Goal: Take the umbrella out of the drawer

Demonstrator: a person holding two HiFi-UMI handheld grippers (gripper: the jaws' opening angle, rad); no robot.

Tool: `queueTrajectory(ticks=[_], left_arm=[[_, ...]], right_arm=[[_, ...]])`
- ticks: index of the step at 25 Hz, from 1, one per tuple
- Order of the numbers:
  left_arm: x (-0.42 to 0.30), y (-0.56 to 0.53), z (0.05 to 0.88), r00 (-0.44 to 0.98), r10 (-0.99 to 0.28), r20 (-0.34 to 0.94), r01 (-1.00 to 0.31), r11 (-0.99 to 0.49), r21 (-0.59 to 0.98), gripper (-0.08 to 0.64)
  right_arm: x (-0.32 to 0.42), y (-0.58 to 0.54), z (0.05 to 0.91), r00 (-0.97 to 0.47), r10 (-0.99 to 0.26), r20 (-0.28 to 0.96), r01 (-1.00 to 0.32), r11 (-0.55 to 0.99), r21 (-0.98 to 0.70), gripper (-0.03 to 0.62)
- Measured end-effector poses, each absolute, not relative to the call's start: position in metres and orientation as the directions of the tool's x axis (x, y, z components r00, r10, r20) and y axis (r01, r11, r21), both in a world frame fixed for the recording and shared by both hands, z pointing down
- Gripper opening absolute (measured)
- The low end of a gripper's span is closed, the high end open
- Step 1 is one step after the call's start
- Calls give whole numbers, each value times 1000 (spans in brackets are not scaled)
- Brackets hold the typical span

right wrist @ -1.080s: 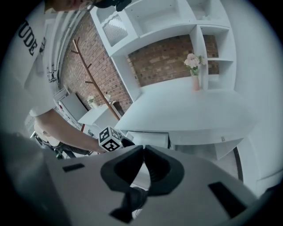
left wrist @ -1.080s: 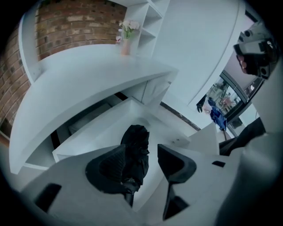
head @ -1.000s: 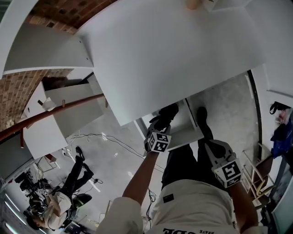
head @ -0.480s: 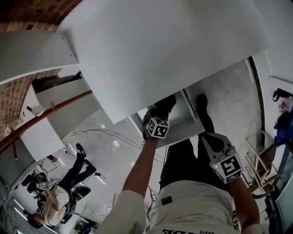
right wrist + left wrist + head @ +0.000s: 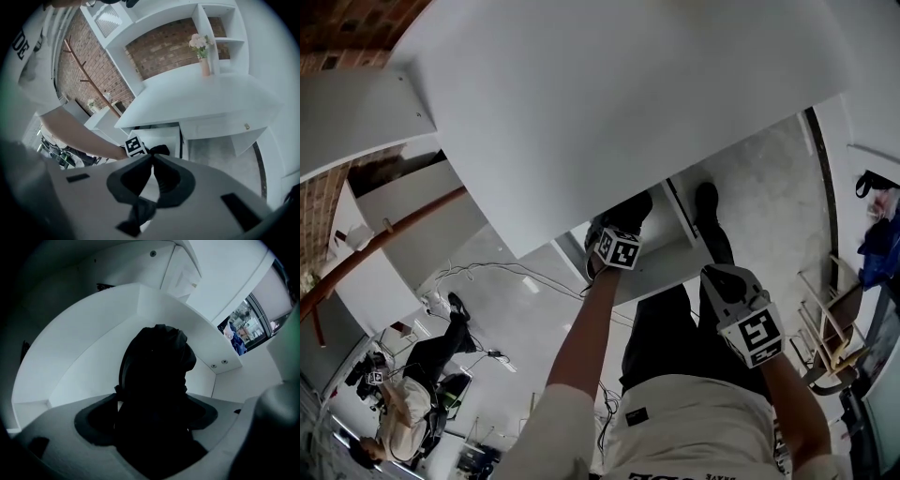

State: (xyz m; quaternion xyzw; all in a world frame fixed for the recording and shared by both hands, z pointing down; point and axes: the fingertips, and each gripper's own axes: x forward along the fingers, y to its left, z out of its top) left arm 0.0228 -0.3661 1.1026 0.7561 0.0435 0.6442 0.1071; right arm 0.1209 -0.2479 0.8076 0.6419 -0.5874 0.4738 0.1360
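Left gripper: reaches down under the front edge of the white flat-topped desk into the open white drawer. Its jaws have just been opening and stand wide apart. The black folded fabric umbrella lies in the drawer and fills the gap between the jaws; no pad is seen pressing on it, so it is not gripped.

Right gripper: held outside the drawer, well apart from the left one, beside the person's black trouser leg. Its jaws are closed together with nothing between them.
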Motion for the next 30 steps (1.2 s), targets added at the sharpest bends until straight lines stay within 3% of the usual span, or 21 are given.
queueTrajectory(ticks=[9,15,21,30], left_arm=[[20,-366,1110,203,76,976,-53,-995,88,388],[15,-371,1106,191,129,973,-54,-988,142,276],[12,-361,1079,226,185,957,-20,-981,194,259],[10,-362,1022,341,158,927,-26,-984,177,259]], right_arm=[[121,-245,818,-149,-607,780,-875,-287,-390,34],[127,-242,815,-137,-610,781,-877,-292,-382,34],[133,-239,805,-115,-621,775,-890,-283,-359,32],[140,-253,779,-85,-665,742,-912,-248,-326,34]])
